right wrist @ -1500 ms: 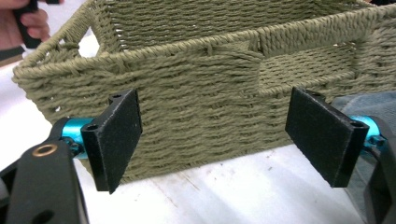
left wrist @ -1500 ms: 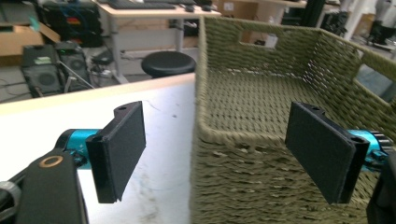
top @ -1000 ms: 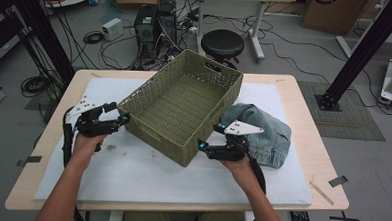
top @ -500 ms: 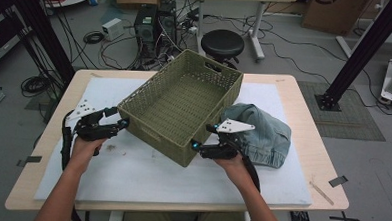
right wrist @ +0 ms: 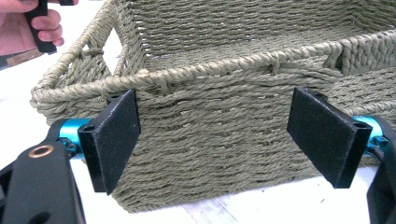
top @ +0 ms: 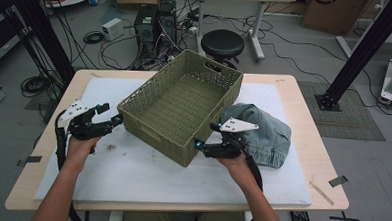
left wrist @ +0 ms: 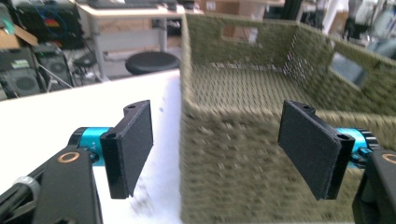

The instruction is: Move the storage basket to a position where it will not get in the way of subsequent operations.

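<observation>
A woven basket (top: 181,107) sits mid-table beside a denim garment (top: 263,131). The left gripper (top: 114,121) and right gripper (top: 198,144) flank it, both jaws wide apart, gripping nothing.

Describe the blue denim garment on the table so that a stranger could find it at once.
Start at the wooden table covered by a white mat, where a large olive-green woven basket sits in the middle. Just to the right of it lies the crumpled blue denim garment. It is the only soft cloth thing there.
</observation>
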Tool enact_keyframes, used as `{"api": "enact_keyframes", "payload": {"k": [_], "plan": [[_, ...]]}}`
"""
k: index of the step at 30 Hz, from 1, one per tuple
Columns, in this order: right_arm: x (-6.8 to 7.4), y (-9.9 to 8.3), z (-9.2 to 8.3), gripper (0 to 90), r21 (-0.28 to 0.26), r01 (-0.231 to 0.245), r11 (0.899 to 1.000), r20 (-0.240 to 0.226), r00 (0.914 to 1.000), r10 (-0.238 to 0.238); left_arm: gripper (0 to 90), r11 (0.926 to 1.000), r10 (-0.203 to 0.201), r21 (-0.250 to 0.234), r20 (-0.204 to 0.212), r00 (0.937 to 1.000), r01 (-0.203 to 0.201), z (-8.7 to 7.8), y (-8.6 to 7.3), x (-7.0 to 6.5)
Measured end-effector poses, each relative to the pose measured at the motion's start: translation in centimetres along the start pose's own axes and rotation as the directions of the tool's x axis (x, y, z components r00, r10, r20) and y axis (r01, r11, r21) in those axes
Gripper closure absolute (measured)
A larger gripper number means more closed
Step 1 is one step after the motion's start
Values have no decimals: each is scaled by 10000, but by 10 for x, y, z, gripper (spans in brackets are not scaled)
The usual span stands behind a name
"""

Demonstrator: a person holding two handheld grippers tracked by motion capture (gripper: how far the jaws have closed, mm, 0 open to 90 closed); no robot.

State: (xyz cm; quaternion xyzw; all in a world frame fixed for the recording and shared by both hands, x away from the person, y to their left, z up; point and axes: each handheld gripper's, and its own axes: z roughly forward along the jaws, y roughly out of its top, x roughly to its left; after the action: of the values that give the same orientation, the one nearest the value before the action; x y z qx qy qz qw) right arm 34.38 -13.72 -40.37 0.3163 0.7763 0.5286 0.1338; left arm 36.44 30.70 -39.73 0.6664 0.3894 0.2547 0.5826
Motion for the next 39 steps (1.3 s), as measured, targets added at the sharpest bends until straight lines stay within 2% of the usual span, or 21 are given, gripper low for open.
{"api": "enact_keyframes", "payload": {"k": [2,5,6,8,9,10,15,19,24,28,30,36,38,39], "plan": [[0,0,0,177,-2,23,10000,-19,10000,-23,264,10000,-57,52,102,9999,56,3,0,1],[1,1,-1,177,26,38,10000,-84,10000,-37,264,9998,-98,177,586,9982,88,14,1,0],[1,1,-1,177,26,38,10000,-84,10000,-37,264,9999,0,138,664,9978,-9,16,2,0],[0,1,-1,178,-11,18,10000,-104,9999,-18,262,9996,-256,105,826,9963,248,17,1,3],[0,2,-1,177,25,14,10000,-103,9999,-13,335,9996,-251,136,980,9949,239,17,0,3],[0,2,0,177,20,5,10000,-137,9999,-5,356,9998,-171,85,1062,9942,163,15,0,1],[-2,3,0,177,66,24,10000,-242,9997,-23,332,9988,-334,387,994,9945,297,15,-2,-2],[-5,3,-5,176,146,145,9998,-229,9996,-142,353,9985,-424,391,1275,9909,377,11,-2,-3],[-8,1,-12,176,222,152,9996,-190,9997,-148,353,9992,-215,379,1534,9879,159,4,-6,-13],[-13,-2,-21,176,272,234,9994,-123,9997,-231,352,9979,271,535,1695,9852,-367,-3,-7,-24],[-16,-4,-28,176,276,267,9993,1,9996,-267,351,9974,364,557,1744,9840,-468,-5,-8,-30],[-25,-9,-43,177,230,103,9997,288,9995,-110,350,9961,620,489,2090,9759,-738,-10,-13,-47],[-27,-9,-45,177,233,112,9997,333,9994,-120,350,9950,696,539,2307,9705,-841,-11,-12,-50],[-29,-10,-48,187,239,66,9997,367,9993,-75,348,9947,766,498,2309,9700,-904,-12,-11,-50]]}}
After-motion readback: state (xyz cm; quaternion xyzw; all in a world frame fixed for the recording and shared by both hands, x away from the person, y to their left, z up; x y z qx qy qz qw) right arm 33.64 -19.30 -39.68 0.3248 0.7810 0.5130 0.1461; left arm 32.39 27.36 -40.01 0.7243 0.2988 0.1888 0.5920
